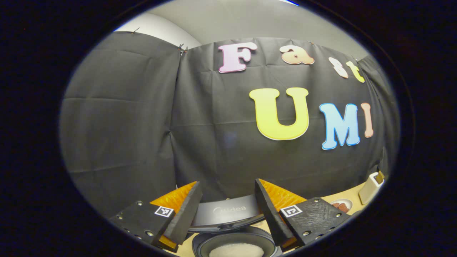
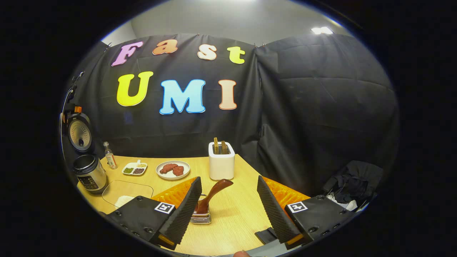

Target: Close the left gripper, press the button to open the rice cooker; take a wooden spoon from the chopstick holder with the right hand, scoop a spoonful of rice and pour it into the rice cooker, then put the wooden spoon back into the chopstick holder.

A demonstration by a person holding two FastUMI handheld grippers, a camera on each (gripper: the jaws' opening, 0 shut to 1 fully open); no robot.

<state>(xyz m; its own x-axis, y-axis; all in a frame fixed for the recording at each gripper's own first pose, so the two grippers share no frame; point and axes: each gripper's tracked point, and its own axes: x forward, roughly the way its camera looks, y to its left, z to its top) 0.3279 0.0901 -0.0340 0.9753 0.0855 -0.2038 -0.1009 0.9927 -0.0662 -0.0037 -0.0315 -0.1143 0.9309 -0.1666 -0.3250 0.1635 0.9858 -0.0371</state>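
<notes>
Rice cooker (image 2: 87, 167) at the table's far left edge, lid raised upright, white rice visible in its dark inner pot (image 1: 235, 246). Wooden spoon (image 2: 212, 195) standing tilted in a small metal chopstick holder (image 2: 201, 217), handle leaning right

Between my right jaws: a glossy reddish-brown wooden spoon (image 2: 213, 195) on a pale wooden table (image 2: 235, 214); beyond them, a white rectangular holder (image 2: 221, 166). Between my left jaws: a silver-and-black rice cooker (image 1: 228, 217) holding white rice (image 1: 236, 250).
</notes>
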